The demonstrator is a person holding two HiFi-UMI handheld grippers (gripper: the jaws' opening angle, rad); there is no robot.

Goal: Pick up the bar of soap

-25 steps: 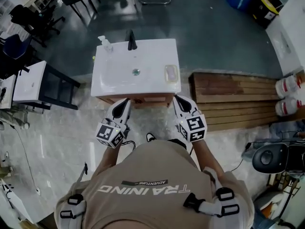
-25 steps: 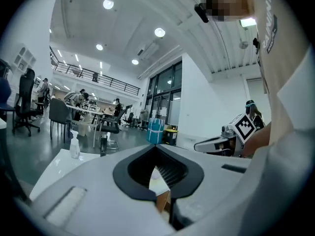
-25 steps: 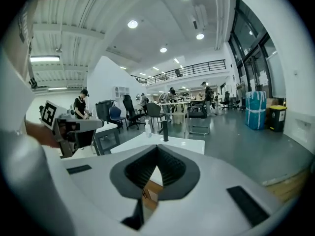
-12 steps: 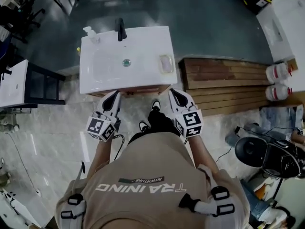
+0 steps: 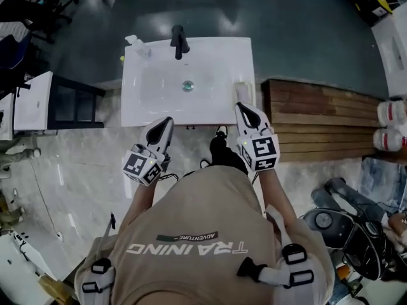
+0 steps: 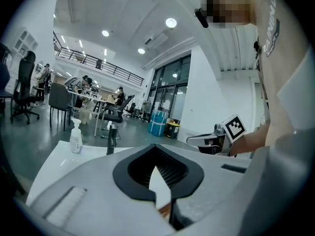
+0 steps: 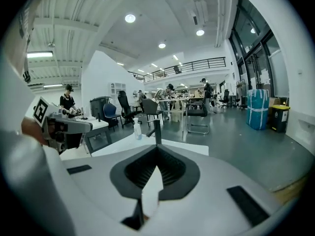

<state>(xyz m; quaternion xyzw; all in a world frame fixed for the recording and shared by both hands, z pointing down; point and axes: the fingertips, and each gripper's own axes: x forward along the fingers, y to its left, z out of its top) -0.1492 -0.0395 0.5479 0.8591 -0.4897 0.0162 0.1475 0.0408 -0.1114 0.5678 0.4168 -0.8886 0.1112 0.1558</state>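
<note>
The bar of soap is a pale block lying on the right rim of the white washbasin. My right gripper is shut and empty, with its tip over the basin's front edge just short of the soap. My left gripper is also shut and empty, and it hangs a little in front of the basin's front edge. In both gripper views the jaws meet at the tip of the left gripper and of the right gripper, and the soap is hidden behind them.
A black faucet and a clear soap dispenser stand at the basin's back edge. A wooden bench lies to the right, and a dark-framed white table to the left. Chairs and people are far off in the hall.
The person has stepped closer to the basin. Both grippers moved forward, and the right tip now reaches the front edge near the soap. Both stayed shut.
</note>
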